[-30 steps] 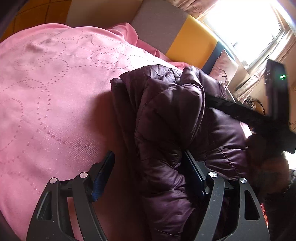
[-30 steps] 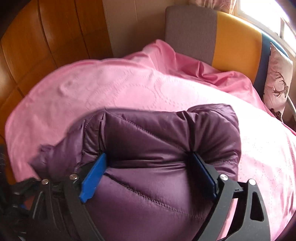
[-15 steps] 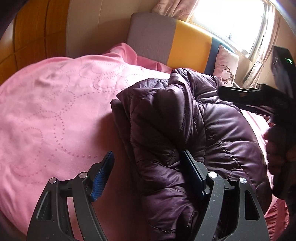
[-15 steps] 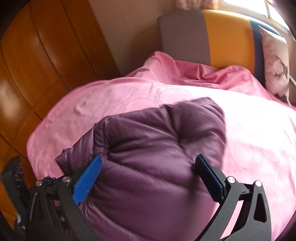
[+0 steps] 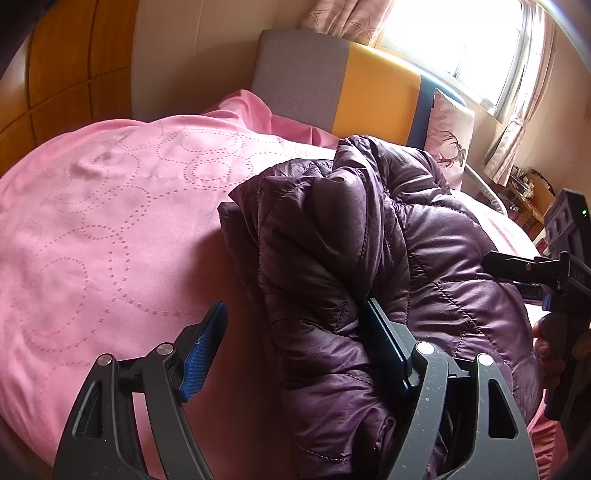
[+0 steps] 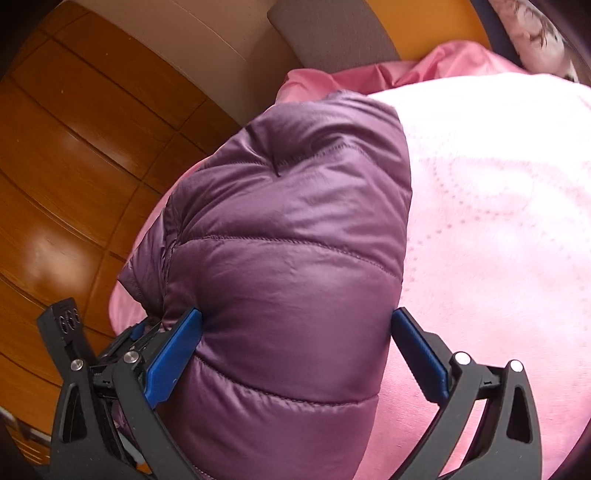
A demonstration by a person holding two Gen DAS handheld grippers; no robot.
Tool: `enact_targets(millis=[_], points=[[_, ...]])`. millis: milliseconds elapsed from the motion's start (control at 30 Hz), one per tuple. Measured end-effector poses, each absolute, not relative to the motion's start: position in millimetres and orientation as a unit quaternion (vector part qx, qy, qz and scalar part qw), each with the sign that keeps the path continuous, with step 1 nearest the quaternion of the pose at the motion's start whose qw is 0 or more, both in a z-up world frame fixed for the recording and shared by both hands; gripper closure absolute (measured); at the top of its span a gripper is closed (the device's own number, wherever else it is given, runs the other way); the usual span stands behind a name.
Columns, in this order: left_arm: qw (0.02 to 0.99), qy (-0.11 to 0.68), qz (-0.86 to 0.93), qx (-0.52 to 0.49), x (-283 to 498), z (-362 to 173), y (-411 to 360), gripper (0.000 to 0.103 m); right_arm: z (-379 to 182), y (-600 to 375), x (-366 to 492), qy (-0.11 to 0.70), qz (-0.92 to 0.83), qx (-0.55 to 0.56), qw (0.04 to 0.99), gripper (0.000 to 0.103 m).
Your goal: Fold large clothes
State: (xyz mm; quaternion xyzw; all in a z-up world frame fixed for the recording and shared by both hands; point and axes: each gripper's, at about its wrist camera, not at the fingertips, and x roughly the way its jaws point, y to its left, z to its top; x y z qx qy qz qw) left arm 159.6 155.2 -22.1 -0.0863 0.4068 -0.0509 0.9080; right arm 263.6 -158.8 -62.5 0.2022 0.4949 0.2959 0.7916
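A dark purple quilted puffer jacket [image 5: 354, 258] lies bunched in a thick folded bundle on a pink bedspread [image 5: 110, 229]. My left gripper [image 5: 295, 347] is open at the jacket's near left edge; its right finger presses into the folds and its left finger stands over bare bedspread. My right gripper [image 6: 295, 347] is open, its fingers straddling the jacket [image 6: 288, 236] without pinching it. The right gripper's body also shows in the left wrist view [image 5: 546, 273] at the jacket's far right side.
The bedspread [image 6: 498, 221] covers the bed. A grey, yellow and blue headboard [image 5: 343, 85] stands behind, with a deer-print pillow [image 5: 448, 136] against it. A wooden wardrobe [image 6: 74, 147] is to the left. A window with curtains [image 5: 461, 33] and a cluttered shelf [image 5: 532, 192] are at the right.
Both grippers have drawn back and tilted up from the jacket. The right gripper has swung left, toward the wardrobe side. The jacket bundle stays in place on the bed.
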Motion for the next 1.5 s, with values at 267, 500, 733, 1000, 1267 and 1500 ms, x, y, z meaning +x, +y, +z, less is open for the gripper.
enact_targets(millis=[267,500,733,1000,1267,1500], points=[[0.904,0.407,-0.065,-0.111,165,-31,166,0.024,-83,-165,277,0.514,0.339,0.251,0.747,0.002],[0.878,0.415,-0.128,-0.200,173,-51,190,0.025,-91,-156,281,0.527,0.376,0.273,0.712,0.004],[0.828,0.397,-0.229,-0.322,176,-70,206,0.058,-61,-155,258,0.490,0.373,0.247,0.748,0.035],[0.810,0.382,-0.299,-0.329,189,-47,153,0.061,-17,-209,218,0.420,0.361,0.259,0.792,0.043],[0.793,0.408,-0.375,-0.252,247,-14,20,0.061,4,-328,188,0.364,0.264,0.282,0.847,0.043],[0.780,0.481,-0.380,-0.125,282,-33,-105,0.061,-49,-403,169,0.409,0.141,0.287,0.855,0.042]])
